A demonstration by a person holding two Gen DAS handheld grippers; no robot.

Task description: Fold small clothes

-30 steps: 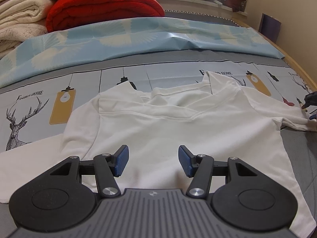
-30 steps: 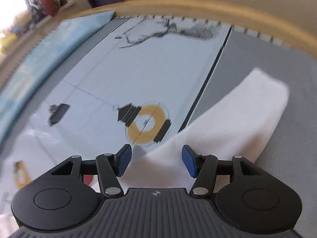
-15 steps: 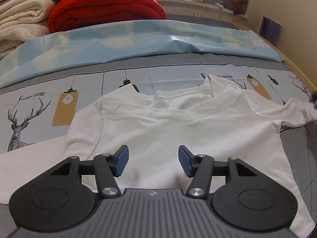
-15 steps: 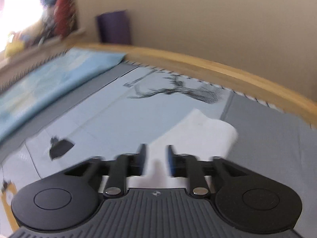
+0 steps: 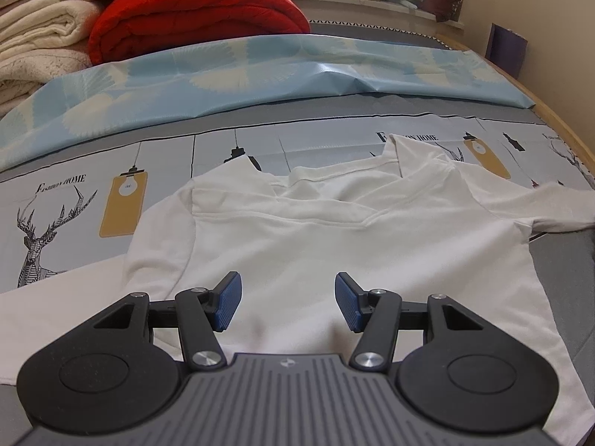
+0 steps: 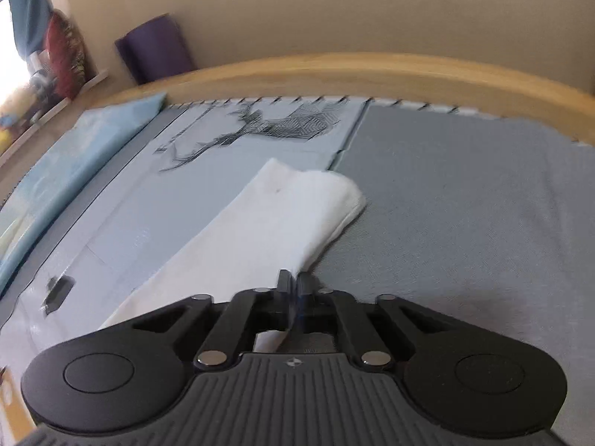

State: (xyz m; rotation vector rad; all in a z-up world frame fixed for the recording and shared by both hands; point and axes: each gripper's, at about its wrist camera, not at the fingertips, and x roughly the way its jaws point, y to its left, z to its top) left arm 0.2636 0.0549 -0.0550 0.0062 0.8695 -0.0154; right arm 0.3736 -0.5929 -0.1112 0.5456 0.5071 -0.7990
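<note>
One white shirt [image 5: 334, 245], centre frame, lying flat and unfolded on the bed [image 5: 409, 111]. Left gripper [image 5: 288, 301] released above its hem. Right gripper [image 6: 292, 282] clenched on the sleeve [image 6: 290, 208] edge; all folds remaining.

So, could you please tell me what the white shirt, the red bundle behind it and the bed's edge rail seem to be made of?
The white shirt looks like soft matte knit cotton: it drapes and shows stitched seams. The red bundle seems a padded quilt with a slight sheen, judging by its puffy folds. The bed's edge rail looks like light varnished wood, though blur hides any grain.
</note>
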